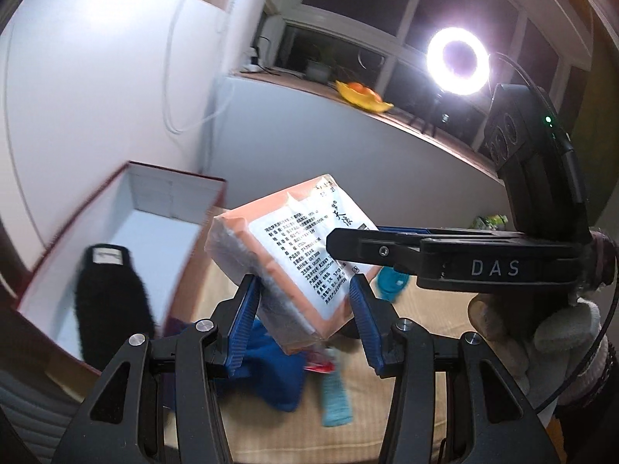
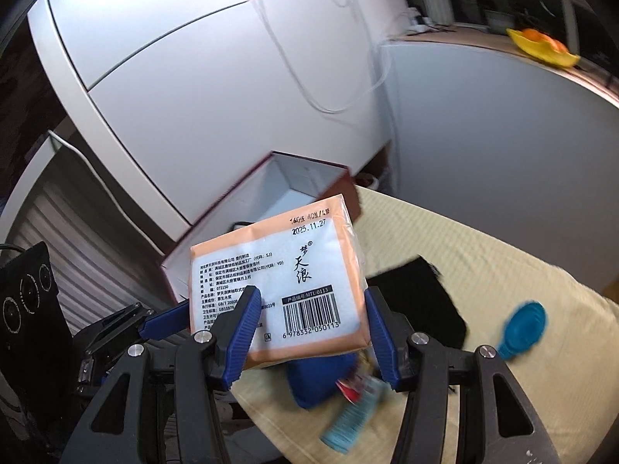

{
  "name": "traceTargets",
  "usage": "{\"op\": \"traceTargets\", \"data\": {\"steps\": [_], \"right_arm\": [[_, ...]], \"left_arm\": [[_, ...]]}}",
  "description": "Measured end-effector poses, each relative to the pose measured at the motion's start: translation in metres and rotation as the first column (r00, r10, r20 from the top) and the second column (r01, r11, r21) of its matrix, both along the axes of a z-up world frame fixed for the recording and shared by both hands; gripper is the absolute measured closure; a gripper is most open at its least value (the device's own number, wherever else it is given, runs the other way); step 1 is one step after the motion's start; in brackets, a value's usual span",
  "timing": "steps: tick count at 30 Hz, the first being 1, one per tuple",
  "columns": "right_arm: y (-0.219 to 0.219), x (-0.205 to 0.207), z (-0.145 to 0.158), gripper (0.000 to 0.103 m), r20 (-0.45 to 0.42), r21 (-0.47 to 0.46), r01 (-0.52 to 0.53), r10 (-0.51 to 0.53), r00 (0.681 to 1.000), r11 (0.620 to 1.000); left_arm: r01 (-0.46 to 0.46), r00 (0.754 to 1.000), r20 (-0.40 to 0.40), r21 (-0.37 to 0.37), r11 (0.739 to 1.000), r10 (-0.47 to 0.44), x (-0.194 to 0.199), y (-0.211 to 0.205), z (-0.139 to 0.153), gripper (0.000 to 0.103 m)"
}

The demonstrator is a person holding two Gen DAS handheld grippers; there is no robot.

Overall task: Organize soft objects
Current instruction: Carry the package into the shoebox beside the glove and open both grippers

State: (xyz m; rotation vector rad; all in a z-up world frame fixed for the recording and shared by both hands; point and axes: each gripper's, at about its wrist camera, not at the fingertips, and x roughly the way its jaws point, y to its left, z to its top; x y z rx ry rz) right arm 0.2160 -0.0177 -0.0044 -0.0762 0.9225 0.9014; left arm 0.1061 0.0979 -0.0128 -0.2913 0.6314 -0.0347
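**Tissue pack held by both grippers above the table**

While it hangs tilted in the air, the orange tissue pack (image 1: pixel 294 255) (image 2: pixel 278 286) is pinched from two sides: the left gripper (image 1: pixel 305 309) has its blue pads about half apart and pressed on the pack's edges, and the right gripper (image 2: pixel 309 332) clamps it the same way. Behind the pack stands an open red box (image 1: pixel 127 208) (image 2: pixel 271 178) with a black sock (image 1: pixel 112 301) inside. Below it, a blue cloth (image 1: pixel 271 371) (image 2: pixel 321 375) lies on the yellow table cover (image 2: pixel 483 255).

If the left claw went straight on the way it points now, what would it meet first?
Probably the open red box, or the black fuzzy item inside. The left claw, like the right claw, grips the tissue pack, which leads. Depth is unclear.
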Motion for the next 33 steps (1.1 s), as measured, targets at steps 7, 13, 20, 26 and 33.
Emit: {"op": "traceTargets", "data": {"steps": [7, 13, 20, 26, 33], "right_arm": [[0.061, 0.006, 0.001, 0.052, -0.001, 0.002, -0.060, 0.060, 0.998, 0.998], [0.105, 0.012, -0.002, 0.052, -0.012, 0.004, -0.100, 0.100, 0.995, 0.995], [0.141, 0.025, -0.012, 0.052, -0.034, 0.001, -0.126, 0.126, 0.991, 0.992], [0.167, 0.042, -0.027, 0.052, -0.051, -0.028, -0.119, 0.118, 0.992, 0.992], [0.190, 0.059, -0.041, 0.052, -0.060, -0.068, -0.117, 0.113, 0.992, 0.991]], "left_arm": [[-0.071, 0.997, 0.004, 0.006, 0.997, 0.071, -0.001, 0.049, -0.001, 0.056], [-0.116, 0.993, 0.001, 0.010, 0.993, 0.116, 0.001, 0.083, -0.005, 0.056], [-0.152, 0.988, -0.016, 0.009, 0.988, 0.152, 0.014, 0.112, -0.016, 0.056], [-0.159, 0.986, -0.055, 0.011, 0.987, 0.159, 0.027, 0.126, -0.030, 0.056], [-0.181, 0.978, -0.103, -0.005, 0.983, 0.180, 0.043, 0.140, -0.045, 0.056]]}}
